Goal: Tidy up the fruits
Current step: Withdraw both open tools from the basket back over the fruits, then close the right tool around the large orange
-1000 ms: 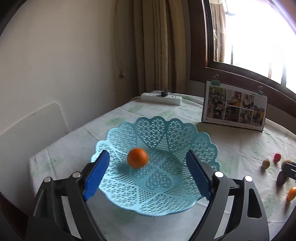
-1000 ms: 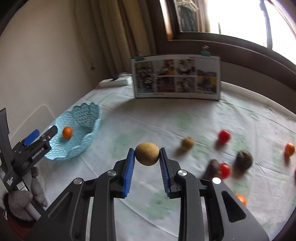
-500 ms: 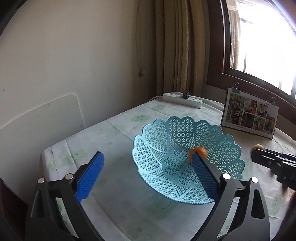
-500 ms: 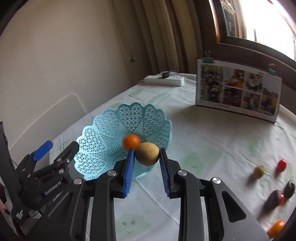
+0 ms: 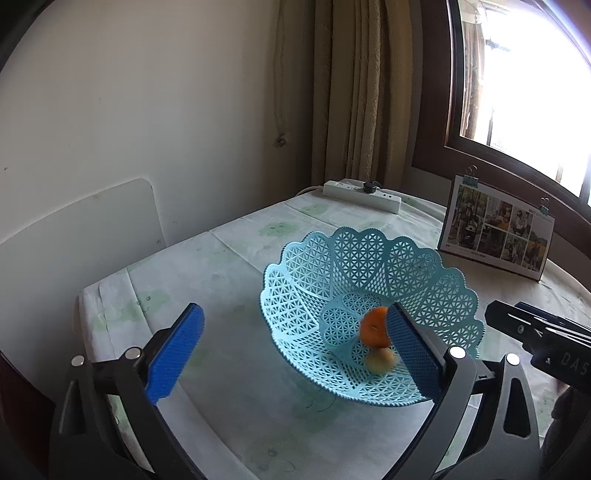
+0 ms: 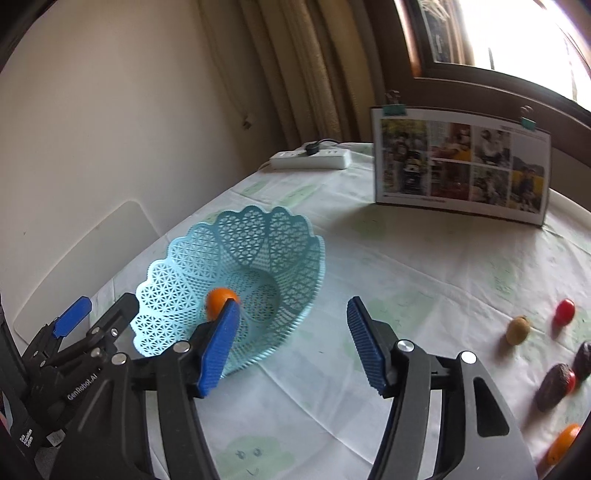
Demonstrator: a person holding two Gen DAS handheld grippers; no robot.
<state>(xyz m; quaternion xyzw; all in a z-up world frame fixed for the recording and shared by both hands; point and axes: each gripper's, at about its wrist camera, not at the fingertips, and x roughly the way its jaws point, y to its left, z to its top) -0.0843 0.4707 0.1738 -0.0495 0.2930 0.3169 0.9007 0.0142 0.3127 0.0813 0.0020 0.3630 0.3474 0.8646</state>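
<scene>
Right wrist: right tool (image 6: pixel 293 345), gaping empty, has dropped its kiwi (image 5: pixel 380 361) into the basket (image 5: pixel 314 295); left tool (image 5: pixel 291 354) wide, empty

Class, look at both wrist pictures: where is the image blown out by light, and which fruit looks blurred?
Left wrist view: the window at upper right is overexposed to white; the brown fruit in the blue basket is smeared, the orange slightly soft. Right wrist view: glare again at the window; fruits near the right edge, like the dark one, look soft.
</scene>
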